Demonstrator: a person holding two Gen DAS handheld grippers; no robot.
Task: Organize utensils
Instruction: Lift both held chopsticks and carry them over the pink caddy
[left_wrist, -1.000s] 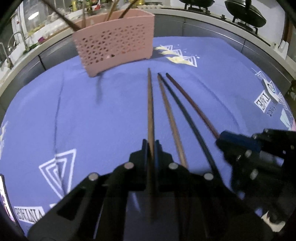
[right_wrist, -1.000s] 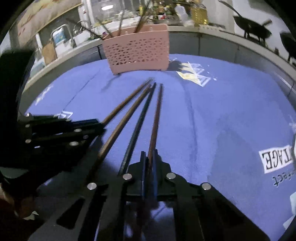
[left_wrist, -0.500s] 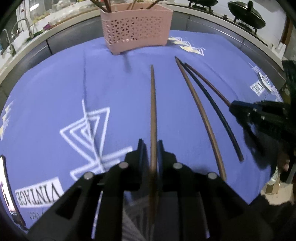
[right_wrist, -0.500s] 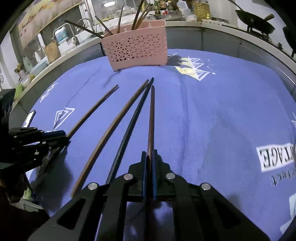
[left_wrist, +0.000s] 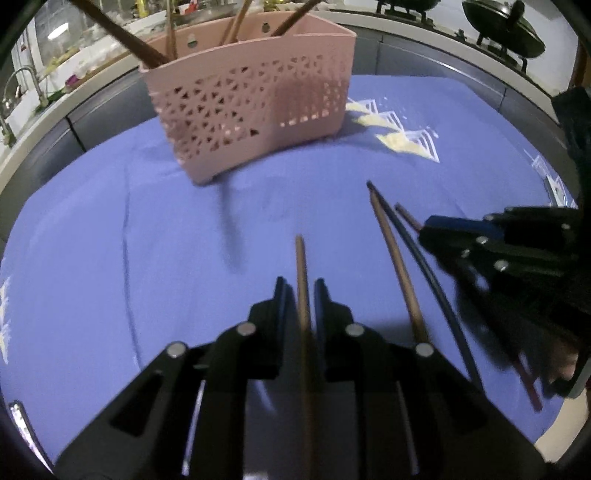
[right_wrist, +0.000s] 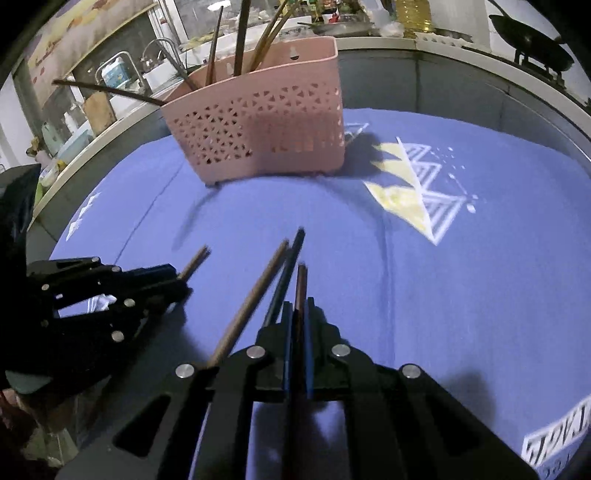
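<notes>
Nearest us, our left hand-held gripper (left_wrist: 300, 295) clamps a brown chopstick (left_wrist: 301, 273); our right hand-held gripper (right_wrist: 297, 314) pinches a reddish chopstick (right_wrist: 301, 282). Between them, a brown (left_wrist: 397, 258) and a black chopstick (left_wrist: 424, 266) lie on the blue cloth (left_wrist: 147, 240) covering the desk. Farther off stands the pink perforated basket (left_wrist: 251, 107), already holding chopsticks. These sticks look light, stiff and slippery, so we judge a grip nearer mid-length steadier.

A perforated pink plastic basket (right_wrist: 258, 129) stands upright holding several chopsticks, while four long loose chopsticks (left_wrist: 397, 258) point toward it over the cloth.
</notes>
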